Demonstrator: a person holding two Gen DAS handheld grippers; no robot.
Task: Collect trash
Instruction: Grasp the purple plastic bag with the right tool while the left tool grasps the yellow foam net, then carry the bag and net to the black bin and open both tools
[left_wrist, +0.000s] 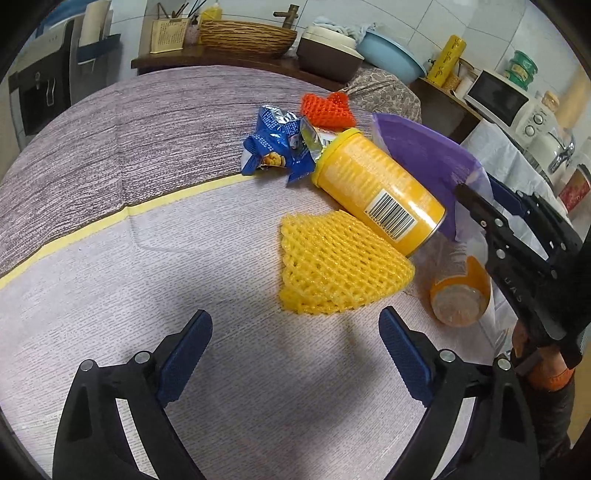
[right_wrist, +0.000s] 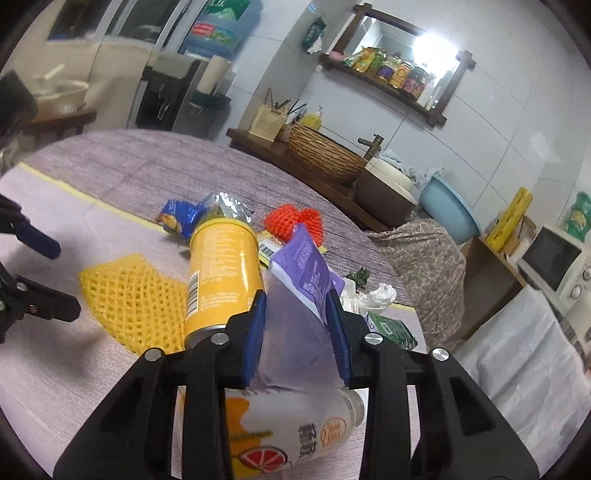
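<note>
With the right gripper (right_wrist: 297, 332) clamped on a purple plastic pouch (right_wrist: 301, 295) above the table (left_wrist: 110, 147), the left gripper (left_wrist: 295, 347) waits wide open and empty, yellow foam net (left_wrist: 336, 266) at its one o'clock, likely next to grab.

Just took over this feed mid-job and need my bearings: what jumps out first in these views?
The purple pouch stands out, pinched between the right tongs above a juice bottle. Beside it lies a yellow can on its side, its base end resting on a yellow foam net on the table. The left tongs hang open and empty short of the net, with a blue snack wrapper and orange foam net further back.
</note>
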